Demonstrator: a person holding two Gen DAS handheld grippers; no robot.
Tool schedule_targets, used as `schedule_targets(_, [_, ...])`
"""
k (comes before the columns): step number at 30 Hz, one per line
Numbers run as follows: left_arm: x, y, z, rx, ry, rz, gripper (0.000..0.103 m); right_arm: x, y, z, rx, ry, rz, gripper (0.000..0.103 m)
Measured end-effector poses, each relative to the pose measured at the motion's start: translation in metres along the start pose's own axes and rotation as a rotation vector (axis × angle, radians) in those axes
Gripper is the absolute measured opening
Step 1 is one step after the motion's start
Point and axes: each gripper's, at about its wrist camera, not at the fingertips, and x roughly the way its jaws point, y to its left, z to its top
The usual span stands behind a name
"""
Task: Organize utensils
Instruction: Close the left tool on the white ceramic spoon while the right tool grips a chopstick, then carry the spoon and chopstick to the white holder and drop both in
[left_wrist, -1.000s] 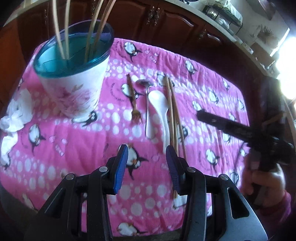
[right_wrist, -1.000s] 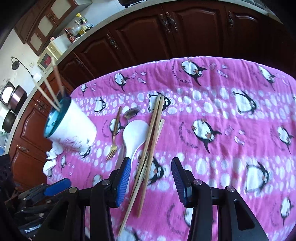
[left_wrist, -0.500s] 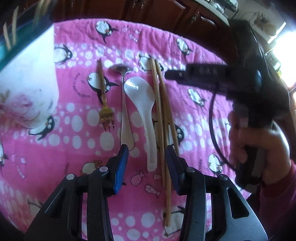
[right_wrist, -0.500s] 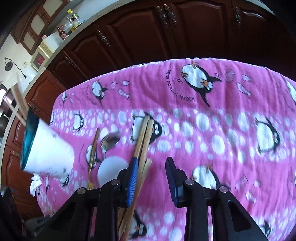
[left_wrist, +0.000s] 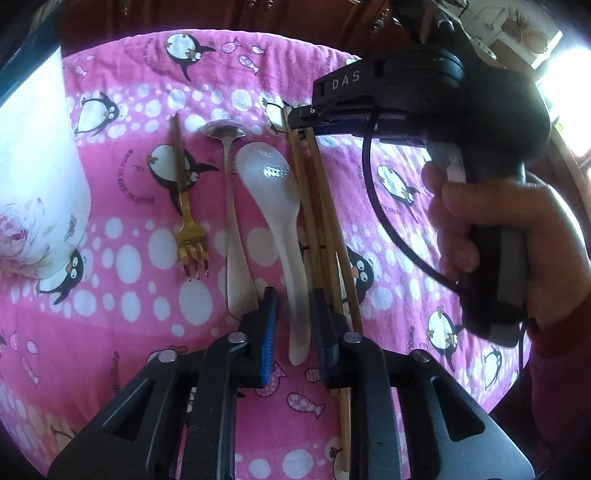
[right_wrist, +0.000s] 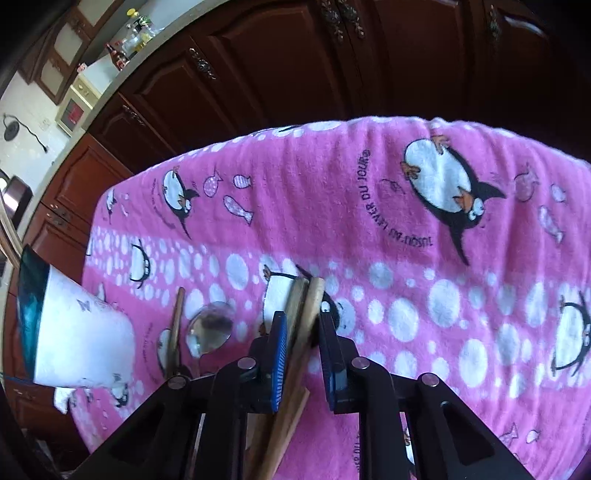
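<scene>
Here, left to right on the pink cloth (left_wrist: 122, 332):
Cup: white cup (left_wrist: 33, 177) at far left.
Fork: gold fork (left_wrist: 186, 206), prongs near.
Spoon 1: metal spoon (left_wrist: 231, 206).
Spoon 2: white spoon (left_wrist: 280, 206); left gripper (left_wrist: 293, 325) closing, handle between jaws.
Chopsticks: wooden chopsticks (right_wrist: 301, 317); right gripper (right_wrist: 301, 350) closing around them.
Hand: person's hand (left_wrist: 517, 236) on right gripper's handle.

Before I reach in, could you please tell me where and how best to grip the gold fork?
Grip the gold fork at mid-handle, coming from above with fingers across it: it lies flat, its handle slim and apart from the metal spoon.
</scene>
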Motion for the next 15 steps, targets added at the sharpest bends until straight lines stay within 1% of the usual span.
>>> schedule_targets(1, [0.0, 0.001, 0.0, 0.002, -0.002, 0.0, 0.011, -0.001, 0.0, 0.0, -0.008, 0.001, -0.001, 0.016])
schedule_targets(2, [-0.001, 0.003, -0.002, 0.003, -0.001, -0.004, 0.011, -0.004, 0.0, -0.002, -0.029, 0.004, -0.009, 0.009])
schedule_targets(4, [-0.005, 0.01, -0.007, -0.003, 0.004, -0.019, 0.011, -0.011, -0.001, -0.008, -0.073, 0.004, -0.056, 0.009])
schedule_targets(6, [-0.011, 0.017, -0.012, -0.012, 0.007, -0.032, 0.01, -0.02, -0.009, -0.017, -0.08, -0.003, -0.079, 0.008])
schedule_targets(10, [-0.027, 0.025, -0.021, -0.021, -0.002, -0.044, 0.01, -0.037, -0.033, -0.036, -0.021, -0.005, -0.05, 0.008])
schedule_targets(12, [-0.038, 0.028, -0.022, -0.024, -0.008, -0.06, 0.01, -0.044, -0.039, -0.044, -0.004, -0.011, -0.034, 0.008])
schedule_targets(15, [-0.061, 0.021, -0.026, -0.009, -0.026, -0.086, 0.009, -0.061, -0.042, -0.054, 0.017, -0.038, 0.015, 0.008])
